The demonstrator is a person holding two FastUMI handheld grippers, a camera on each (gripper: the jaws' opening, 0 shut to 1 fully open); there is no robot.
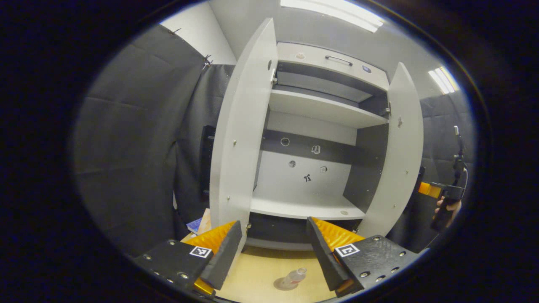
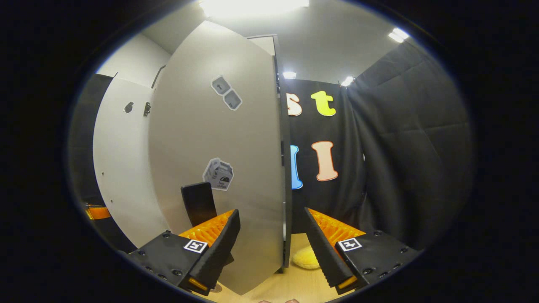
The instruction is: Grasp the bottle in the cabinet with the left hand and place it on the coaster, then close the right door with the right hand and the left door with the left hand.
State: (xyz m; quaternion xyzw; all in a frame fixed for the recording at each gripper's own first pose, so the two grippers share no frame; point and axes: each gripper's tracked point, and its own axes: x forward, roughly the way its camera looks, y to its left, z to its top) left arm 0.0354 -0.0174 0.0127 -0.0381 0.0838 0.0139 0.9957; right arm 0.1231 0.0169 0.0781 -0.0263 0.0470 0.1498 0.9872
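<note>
Clear plastic bottle (image 1: pixel 293 277) on round coaster (image 1: pixel 283 284)

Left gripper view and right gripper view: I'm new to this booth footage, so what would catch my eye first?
The white cabinet stands with both doors wide open and bare shelves. Below it a small clear bottle sits on a round coaster on the wooden table, between the open left gripper fingers. The open right gripper straddles the right door edge.

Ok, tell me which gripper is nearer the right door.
Right. The right gripper has the right door's edge between its open fingers; the left gripper faces the cabinet from farther off, above the bottle.
</note>
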